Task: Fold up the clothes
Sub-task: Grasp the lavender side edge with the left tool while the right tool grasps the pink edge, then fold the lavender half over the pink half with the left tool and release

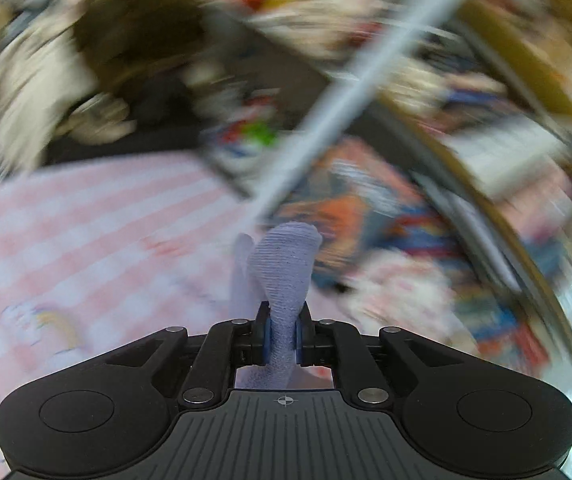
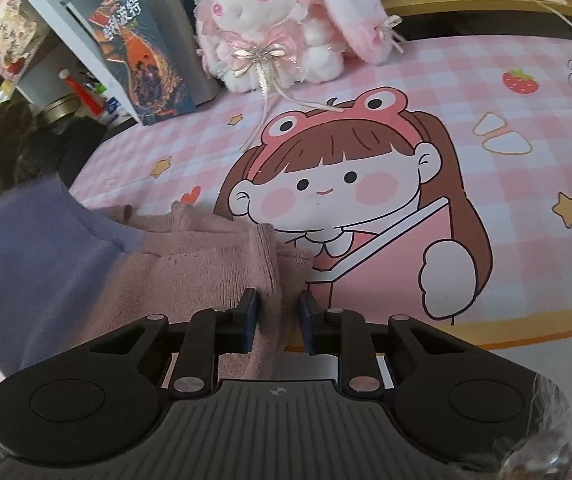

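Lavender ribbed knit fabric (image 1: 286, 276) stood pinched between the blue pads of the left tongs (image 1: 284, 340), which were closed on it; a twisted bunch of the cloth rose straight ahead of the tips and ran back down through the jaws toward the handle. Everything behind it in the left wrist view was smeared, so only a pink checked mat (image 1: 86, 240) beneath could be made out.

The dusty-pink knitted garment (image 2: 206, 256) lay crumpled on the bench, covered by a pink checked mat printed with a cartoon girl in a frog hat (image 2: 485, 92). It sat directly ahead of the right tongs (image 2: 279, 318) and spread away to their left. A narrow ridge of the pink knit ran between the right jaws, along the line the tongs pointed. The jaws stood a little apart, and the pads did not appear to press the cloth from both sides; a gap showed beside the right-hand pad.

Further left of the right tongs, the lavender cloth (image 2: 34, 264) overlapped the pink garment's left part. The pink garment's long axis appeared to run crosswise, left to right, with its ribbed edge (image 2: 266, 248) just ahead of the tips. The right hand was judged the nearer to it. A white-and-pink plush rabbit (image 2: 286, 24) sat well beyond.
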Tool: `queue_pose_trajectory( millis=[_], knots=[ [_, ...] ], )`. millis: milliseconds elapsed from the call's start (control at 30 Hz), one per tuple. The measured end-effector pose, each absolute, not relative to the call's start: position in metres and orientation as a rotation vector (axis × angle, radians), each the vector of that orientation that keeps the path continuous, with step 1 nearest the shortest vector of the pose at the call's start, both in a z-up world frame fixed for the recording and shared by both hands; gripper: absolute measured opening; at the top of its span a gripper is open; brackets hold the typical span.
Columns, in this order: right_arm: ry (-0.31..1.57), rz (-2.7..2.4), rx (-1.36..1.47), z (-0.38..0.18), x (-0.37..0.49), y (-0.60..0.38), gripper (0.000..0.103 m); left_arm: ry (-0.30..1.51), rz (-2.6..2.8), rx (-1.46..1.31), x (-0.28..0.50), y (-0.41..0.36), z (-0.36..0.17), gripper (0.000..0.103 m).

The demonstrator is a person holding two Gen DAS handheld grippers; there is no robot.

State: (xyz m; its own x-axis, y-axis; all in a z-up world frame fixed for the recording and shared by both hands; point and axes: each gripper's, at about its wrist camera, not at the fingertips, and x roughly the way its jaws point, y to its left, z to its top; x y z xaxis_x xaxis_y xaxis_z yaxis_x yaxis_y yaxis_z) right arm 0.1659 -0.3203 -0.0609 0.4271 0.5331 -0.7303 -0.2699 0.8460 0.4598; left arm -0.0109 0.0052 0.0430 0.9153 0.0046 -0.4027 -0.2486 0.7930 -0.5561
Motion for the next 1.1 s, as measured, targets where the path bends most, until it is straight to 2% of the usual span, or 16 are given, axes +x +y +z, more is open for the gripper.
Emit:
queue_pose_trajectory(
  millis=[133, 233, 300, 400, 433, 467, 700, 933, 1100],
  knots=[
    [1.017, 0.556, 0.318, -0.065, 0.169, -0.329, 0.019, 0.500, -0.064, -0.350, -0.014, -0.090, 0.060, 0.011],
    [1.020, 0.578, 0.346, -0.067, 0.171, -0.335, 0.018, 0.716, -0.171, -0.119, -0.007, -0.156, 0.031, 0.017],
    [1.024, 0.590, 0.364, -0.069, 0.172, -0.339, 0.018, 0.779, -0.196, -0.040, -0.005, -0.177, 0.014, 0.023],
    [1.028, 0.603, 0.385, -0.070, 0.172, -0.344, 0.017, 0.832, -0.212, 0.044, -0.005, -0.199, -0.008, 0.042],
    [1.028, 0.604, 0.388, -0.071, 0.172, -0.344, 0.017, 0.849, -0.217, 0.072, -0.005, -0.206, -0.015, 0.053],
    [1.028, 0.606, 0.387, -0.071, 0.172, -0.344, 0.017, 0.858, -0.220, 0.074, -0.005, -0.208, -0.018, 0.057],
    [1.006, 0.623, 0.327, -0.065, 0.167, -0.347, 0.019, 0.827, -0.228, -0.123, -0.011, -0.186, -0.003, 0.058],
    [0.965, 0.636, 0.264, -0.055, 0.159, -0.349, 0.019, 0.677, -0.208, -0.307, -0.023, -0.164, 0.035, 0.062],
    [0.936, 0.618, 0.265, -0.046, 0.152, -0.360, 0.022, 0.601, -0.040, -0.364, -0.023, -0.138, 0.037, 0.061]
  ],
)
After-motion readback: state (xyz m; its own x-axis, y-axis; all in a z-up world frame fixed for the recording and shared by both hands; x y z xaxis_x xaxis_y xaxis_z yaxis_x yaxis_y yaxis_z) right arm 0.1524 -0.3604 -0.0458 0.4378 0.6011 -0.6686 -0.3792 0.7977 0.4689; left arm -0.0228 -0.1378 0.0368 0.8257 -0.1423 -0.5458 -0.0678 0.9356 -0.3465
